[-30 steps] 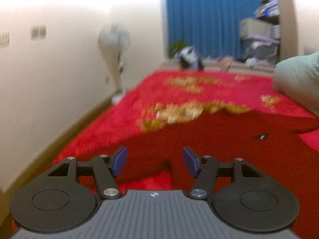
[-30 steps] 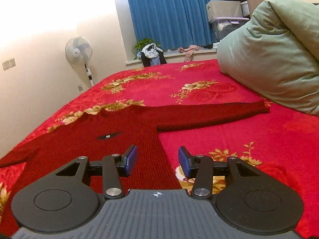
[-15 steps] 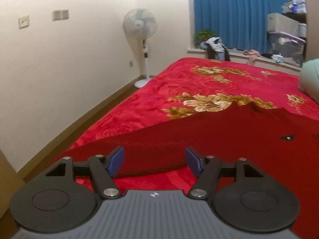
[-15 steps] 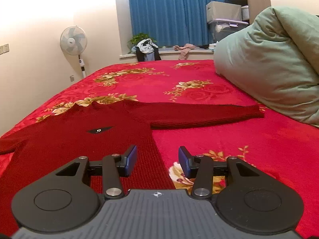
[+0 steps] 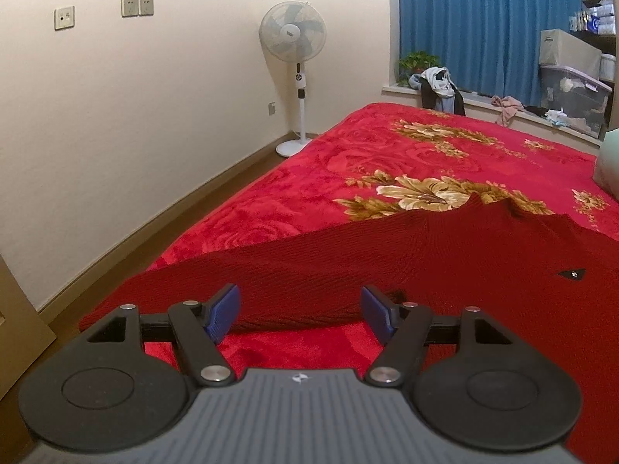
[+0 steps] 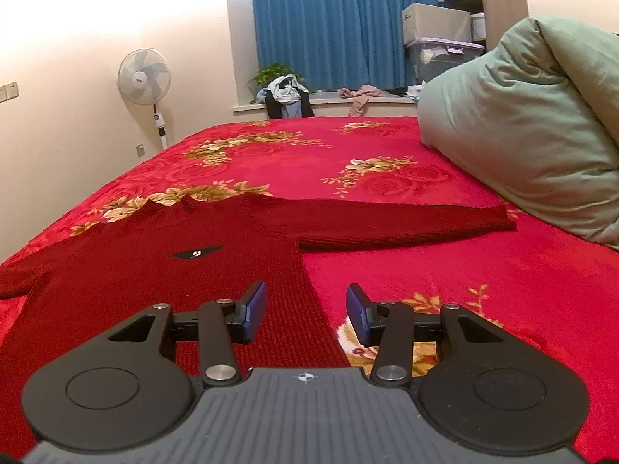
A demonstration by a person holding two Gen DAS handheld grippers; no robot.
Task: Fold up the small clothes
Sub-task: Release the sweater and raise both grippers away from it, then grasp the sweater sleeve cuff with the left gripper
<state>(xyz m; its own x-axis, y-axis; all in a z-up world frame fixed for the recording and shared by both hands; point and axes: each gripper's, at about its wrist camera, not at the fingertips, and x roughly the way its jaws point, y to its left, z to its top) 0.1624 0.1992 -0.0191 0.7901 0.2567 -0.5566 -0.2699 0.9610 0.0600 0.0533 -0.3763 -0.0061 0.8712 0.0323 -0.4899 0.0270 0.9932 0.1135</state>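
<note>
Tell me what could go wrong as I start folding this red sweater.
The left gripper, jaws open and just widened, faces the near sleeve; closing low might pinch the red blanket too. The far sleeve ends near the green duvet and could snag there.

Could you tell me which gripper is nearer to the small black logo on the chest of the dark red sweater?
The right gripper. The logo lies just ahead of it, slightly left. The left gripper sits over the sweater's sleeve, with the logo far off to its right.
</note>
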